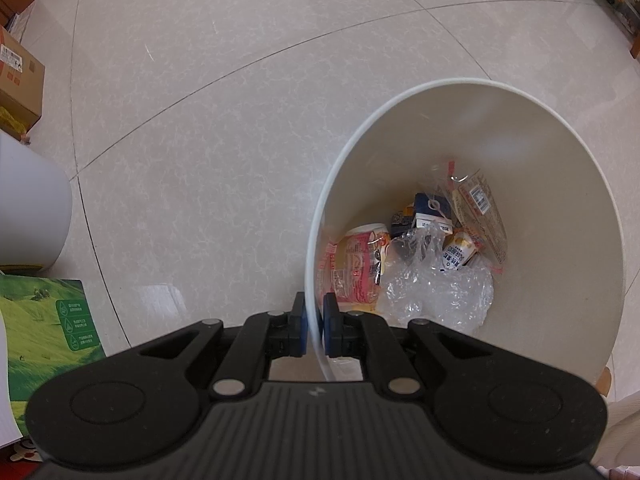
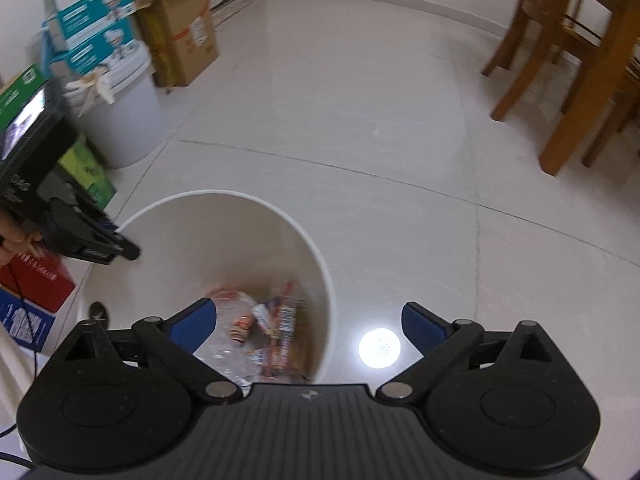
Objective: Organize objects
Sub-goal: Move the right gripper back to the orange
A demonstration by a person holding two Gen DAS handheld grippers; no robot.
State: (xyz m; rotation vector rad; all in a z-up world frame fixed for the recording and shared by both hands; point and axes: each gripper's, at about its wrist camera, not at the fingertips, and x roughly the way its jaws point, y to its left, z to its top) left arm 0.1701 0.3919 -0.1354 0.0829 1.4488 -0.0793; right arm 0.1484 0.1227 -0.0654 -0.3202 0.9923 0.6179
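A white round bin (image 1: pixel 560 152) stands on the tiled floor and holds wrappers, small cartons and crumpled clear plastic (image 1: pixel 436 284). My left gripper (image 1: pixel 315 324) is shut on the bin's near rim, one finger outside and one inside the wall. It shows in the right wrist view (image 2: pixel 120 246) at the bin's left rim. My right gripper (image 2: pixel 308 322) is open and empty, just above the bin (image 2: pixel 304 240), with its left finger over the trash (image 2: pixel 276 320) and its right finger over the floor.
A grey-white container (image 1: pixel 28 208) and a green box (image 1: pixel 48 320) stand at the left, with cardboard boxes (image 2: pixel 180 36) and stacked blue-white boxes (image 2: pixel 96 16) behind. Wooden chair legs (image 2: pixel 560 80) stand at the right. A bright light reflection (image 2: pixel 379 348) lies on the tiles.
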